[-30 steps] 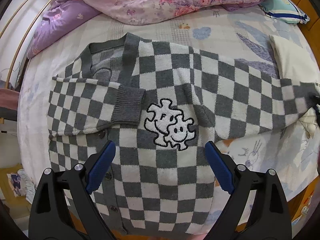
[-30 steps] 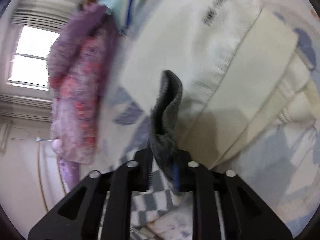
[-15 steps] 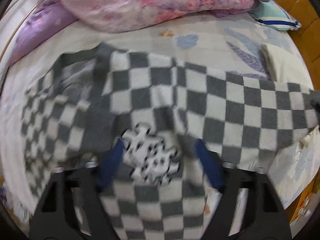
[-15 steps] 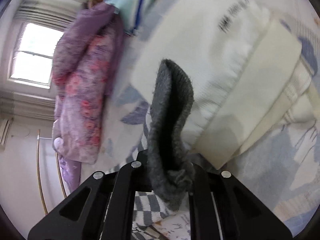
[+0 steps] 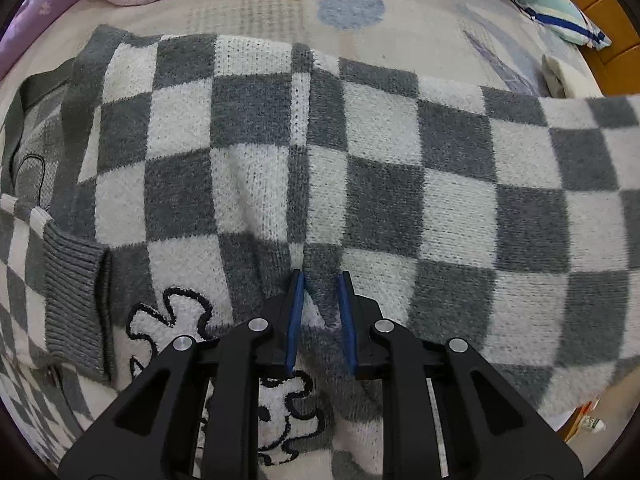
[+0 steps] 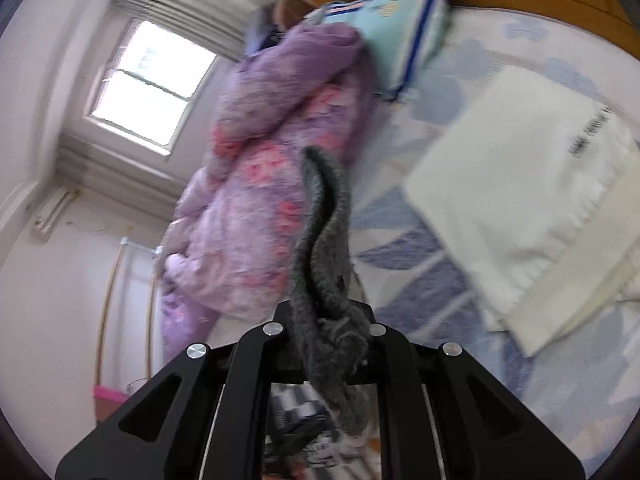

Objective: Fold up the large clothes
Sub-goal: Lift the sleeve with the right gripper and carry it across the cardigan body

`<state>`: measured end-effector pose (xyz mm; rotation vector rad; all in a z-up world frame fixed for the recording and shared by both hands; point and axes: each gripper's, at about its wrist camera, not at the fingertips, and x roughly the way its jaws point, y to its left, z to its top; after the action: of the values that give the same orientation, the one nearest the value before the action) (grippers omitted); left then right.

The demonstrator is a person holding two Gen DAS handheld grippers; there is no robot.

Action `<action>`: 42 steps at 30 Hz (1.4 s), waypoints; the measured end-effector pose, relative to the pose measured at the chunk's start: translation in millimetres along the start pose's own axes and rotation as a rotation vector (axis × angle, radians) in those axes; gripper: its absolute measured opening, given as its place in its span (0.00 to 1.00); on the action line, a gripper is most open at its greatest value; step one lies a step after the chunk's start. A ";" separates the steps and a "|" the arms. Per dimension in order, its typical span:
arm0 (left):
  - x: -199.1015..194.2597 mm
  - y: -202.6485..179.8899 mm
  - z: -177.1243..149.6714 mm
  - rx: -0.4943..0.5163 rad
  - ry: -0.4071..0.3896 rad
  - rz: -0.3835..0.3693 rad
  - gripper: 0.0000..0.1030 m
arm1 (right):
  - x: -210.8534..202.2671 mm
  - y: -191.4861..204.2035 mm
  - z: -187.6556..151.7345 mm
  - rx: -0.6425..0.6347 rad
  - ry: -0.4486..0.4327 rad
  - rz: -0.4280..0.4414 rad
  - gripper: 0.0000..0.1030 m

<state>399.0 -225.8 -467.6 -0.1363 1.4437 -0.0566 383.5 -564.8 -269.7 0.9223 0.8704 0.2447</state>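
Observation:
A grey and white checked knit cardigan (image 5: 248, 184) lies spread on the bed, with a white puzzle-shaped patch (image 5: 176, 320) on its front. Its left sleeve is folded across the body, grey cuff (image 5: 72, 296) at the left. My left gripper (image 5: 320, 312) is shut on a pinch of the cardigan where the right sleeve meets the body. The right sleeve (image 5: 520, 200) stretches off to the right. My right gripper (image 6: 326, 320) is shut on that sleeve's grey ribbed cuff (image 6: 324, 248), held above the bed.
A purple and pink floral quilt (image 6: 264, 200) lies bunched along the far side of the bed (image 5: 420, 32). A light blue striped pillow (image 6: 400, 20) sits by the wooden headboard. A folded cream garment (image 6: 532, 184) lies on the sheet near my right gripper. A window is behind.
My left gripper has moved forward onto the cardigan and closed on its fabric. My right gripper has lifted and tilted up with the cuff, away from the cream garment.

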 end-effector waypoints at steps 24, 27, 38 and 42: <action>-27.5 69.6 -23.5 -0.004 -0.046 -0.205 0.14 | 159.1 283.8 -197.8 -0.335 0.371 0.227 0.09; -66.6 119.9 -38.5 -0.073 -0.050 -0.152 0.14 | 187.3 306.1 -221.7 -0.401 0.382 0.133 0.09; -192.6 328.8 -68.0 -0.261 -0.151 0.101 0.14 | 283.1 318.0 -330.1 -0.427 0.560 -0.039 0.09; -205.9 361.3 -74.3 -0.287 -0.174 0.147 0.14 | 316.5 297.9 -379.2 -0.389 0.639 -0.119 0.16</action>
<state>283.5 152.7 -319.9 -0.2631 1.2777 0.2776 354.4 8.6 -326.1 0.4190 1.4000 0.6023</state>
